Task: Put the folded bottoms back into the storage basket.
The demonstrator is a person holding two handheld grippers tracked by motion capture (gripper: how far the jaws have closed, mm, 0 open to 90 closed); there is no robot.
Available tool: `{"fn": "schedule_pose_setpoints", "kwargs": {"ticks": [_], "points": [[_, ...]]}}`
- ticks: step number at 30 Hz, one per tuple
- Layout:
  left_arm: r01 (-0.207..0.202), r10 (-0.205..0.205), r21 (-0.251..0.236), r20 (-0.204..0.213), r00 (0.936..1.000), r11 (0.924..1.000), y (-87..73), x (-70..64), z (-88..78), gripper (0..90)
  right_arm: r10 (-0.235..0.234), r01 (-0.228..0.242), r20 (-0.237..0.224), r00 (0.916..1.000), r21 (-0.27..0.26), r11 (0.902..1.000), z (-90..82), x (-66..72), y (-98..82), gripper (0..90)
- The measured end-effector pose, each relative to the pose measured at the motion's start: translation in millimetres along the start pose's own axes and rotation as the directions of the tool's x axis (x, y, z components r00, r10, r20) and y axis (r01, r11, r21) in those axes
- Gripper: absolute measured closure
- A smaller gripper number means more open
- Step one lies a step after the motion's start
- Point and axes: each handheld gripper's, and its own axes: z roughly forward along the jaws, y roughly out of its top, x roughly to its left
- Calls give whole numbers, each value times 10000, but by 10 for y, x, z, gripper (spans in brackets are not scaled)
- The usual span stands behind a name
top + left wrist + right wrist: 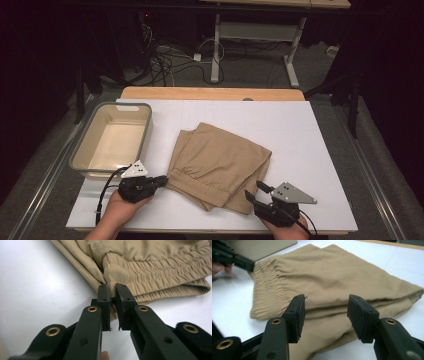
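While the left gripper's (pixel 112 286) fingers are clamped on the gathered elastic waistband corner of the tan folded trousers (pixel 220 162), the right gripper's (pixel 325 305) fingers stand apart, nothing pressed between them, just short of the garment's thick folded edge. The trousers lie mid-counter (pixel 300 135) in stacked layers, with bare white surface right and beyond, and a beige tub (pixel 85 147) well left.

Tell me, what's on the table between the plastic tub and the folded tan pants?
Nothing: in the high view a bare strip of white table separates the tub from the tan pants.
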Motion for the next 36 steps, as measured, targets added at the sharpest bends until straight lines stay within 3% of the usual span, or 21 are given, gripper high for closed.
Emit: {"fn": "schedule_pose_setpoints", "kwargs": {"ticks": [2, 3, 5, 9, 11, 15, 17, 19, 20, 21, 23, 25, 27, 28, 29, 32, 35, 36], "points": [[25, -26, -61, -144, 9999, 10000, -36, 1, -11, 813, -8, 8, -74, 10000, 8, 10000, 51, -42, 19, 504], [132, -132, -66, -132, 9998, 9999, -50, 2, -9, 750, -15, 13, -288, 9996, -45, 10000, 91, -44, 28, 519], [-73, 67, -299, -201, 9998, 9995, -83, -31, -23, 612, -412, 424, -893, 9952, 121, 9990, 273, 47, 86, 542], [-887, 833, -726, -737, 9938, 9934, -107, -168, -51, 532, -725, 762, -980, 9925, 351, 9965, 456, 133, 160, 595], [-1267, 1177, -921, -973, 9883, 9876, -97, -232, -57, 490, -538, 581, -741, 9958, 562, 9967, 555, 68, 178, 621], [-1477, 1385, -1043, -904, 9862, 9835, -53, -275, -19, 473, -551, 614, -638, 9964, 1009, 9930, 597, 5, 113, 625], [-1515, 1434, -1070, -796, 9865, 9826, -21, -293, 8, 465, -323, 425, -886, 9955, 1159, 9923, 554, 1, 61, 626], [-1627, 1542, -1179, -780, 9849, 9796, 11, -307, 25, 460, -275, 378, -921, 9954, 1126, 9929, 522, 22, 52, 626], [-1715, 1623, -1231, -817, 9834, 9775, 31, -313, 32, 460, -320, 428, -1058, 9939, 1011, 9940, 485, 43, 46, 625], [-1781, 1685, -1283, -826, 9822, 9756, 53, -314, 41, 460, -405, 536, -1533, 9873, 822, 9952, 411, 110, 48, 609], [-1761, 1678, -1349, -709, 9833, 9751, 89, -307, 60, 460, -460, 581, -1695, 9845, 670, 9961, 378, 151, 53, 602], [-1778, 1721, -1337, -527, 9837, 9750, 115, -319, 87, 459, -476, 586, -1963, 9794, 505, 9970, 354, 241, 58, 551], [-1801, 1762, -1203, -425, 9834, 9763, 143, -342, 117, 441, -479, 656, -2170, 9750, 753, 9950, 431, 366, 27, 414], [-1786, 1753, -1109, -391, 9837, 9776, 156, -342, 131, 441, -479, 656, -2170, 9750, 753, 9950, 431, 366, 27, 414], [-1753, 1725, -1085, -349, 9844, 9785, 163, -335, 143, 441, -588, 848, -2046, 9771, 1206, 9891, 515, 427, 1, 350], [-1598, 1576, -969, -300, 9870, 9824, 169, -294, 167, 436, -698, 1018, -1989, 9775, 1551, 9826, 571, 463, -26, 356], [-1601, 1576, -975, -320, 9870, 9823, 168, -282, 176, 430, -1026, 1405, -1879, 9768, 2013, 9694, 634, 491, -71, 419], [-1646, 1617, -950, -378, 9861, 9818, 166, -282, 182, 429, -1334, 1697, -1771, 9751, 2090, 9631, 644, 513, -74, 465]]}}
